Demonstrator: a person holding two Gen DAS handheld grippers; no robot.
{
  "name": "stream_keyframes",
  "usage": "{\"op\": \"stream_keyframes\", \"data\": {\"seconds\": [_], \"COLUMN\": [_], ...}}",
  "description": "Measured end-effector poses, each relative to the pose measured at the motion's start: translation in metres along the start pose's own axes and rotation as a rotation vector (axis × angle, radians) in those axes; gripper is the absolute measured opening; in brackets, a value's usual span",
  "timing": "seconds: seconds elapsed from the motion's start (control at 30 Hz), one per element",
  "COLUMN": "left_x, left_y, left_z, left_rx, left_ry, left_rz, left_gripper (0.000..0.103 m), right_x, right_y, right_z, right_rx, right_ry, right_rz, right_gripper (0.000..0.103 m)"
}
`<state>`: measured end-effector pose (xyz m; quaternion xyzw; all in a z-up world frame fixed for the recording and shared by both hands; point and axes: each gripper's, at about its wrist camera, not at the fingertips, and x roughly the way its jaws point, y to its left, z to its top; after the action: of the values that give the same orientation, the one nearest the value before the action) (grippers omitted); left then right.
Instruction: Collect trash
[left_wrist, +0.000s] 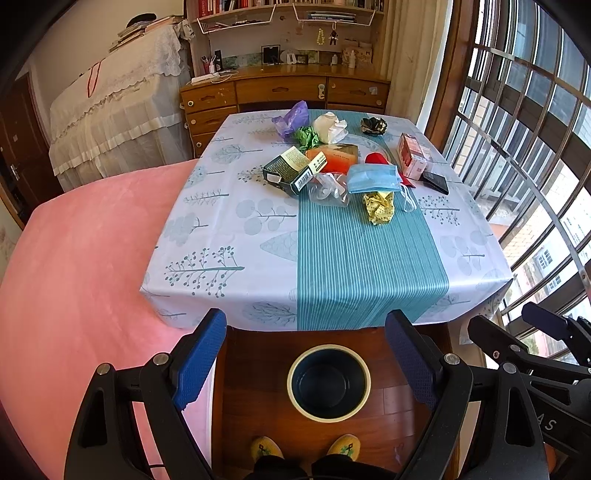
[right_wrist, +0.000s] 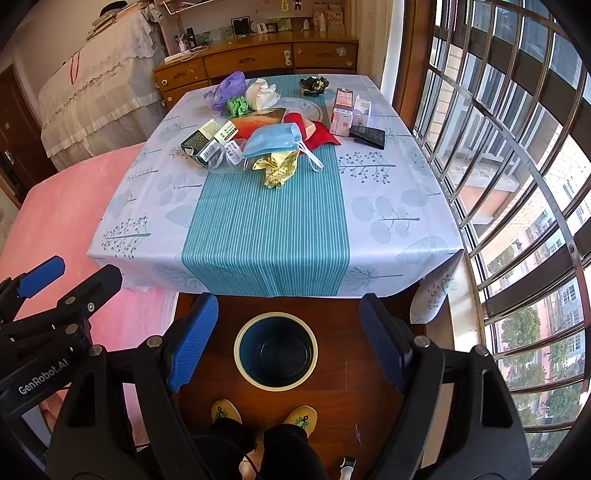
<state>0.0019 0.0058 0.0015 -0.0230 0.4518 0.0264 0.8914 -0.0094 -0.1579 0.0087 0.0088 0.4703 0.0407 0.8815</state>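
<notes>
Trash lies on the far half of the table (left_wrist: 258, 236): a blue face mask (left_wrist: 373, 178), yellow crumpled paper (left_wrist: 378, 208), clear plastic wrap (left_wrist: 327, 190), a dark carton (left_wrist: 290, 170), a purple bag (left_wrist: 291, 118), white tissue (left_wrist: 330, 127), green paper (left_wrist: 306, 136), a pink box (left_wrist: 412, 155). A dark bin (left_wrist: 328, 382) with a cream rim stands on the floor before the table; it also shows in the right wrist view (right_wrist: 276, 350). My left gripper (left_wrist: 310, 358) and right gripper (right_wrist: 288, 339) are open, empty, held above the bin.
A pink bed (left_wrist: 81, 258) lies left of the table. A barred window (right_wrist: 517, 184) runs along the right. A wooden dresser (left_wrist: 280, 92) stands behind the table. The person's yellow slippers (right_wrist: 264, 411) are on the wooden floor by the bin.
</notes>
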Motion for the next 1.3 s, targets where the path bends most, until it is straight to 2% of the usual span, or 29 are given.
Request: {"op": "stream_keyframes", "data": {"seconds": [1.3], "left_x": [0.0], "left_y": [-0.003], "left_z": [0.0], "left_rx": [0.003], "left_ry": [0.006], "left_rz": [0.001], "left_gripper": [0.089], "right_x": [-0.011], "right_y": [-0.001], "right_z": [0.003], "right_rx": [-0.014], "right_ry": [-0.028], "right_rz": [0.02], "right_gripper": [0.077]}}
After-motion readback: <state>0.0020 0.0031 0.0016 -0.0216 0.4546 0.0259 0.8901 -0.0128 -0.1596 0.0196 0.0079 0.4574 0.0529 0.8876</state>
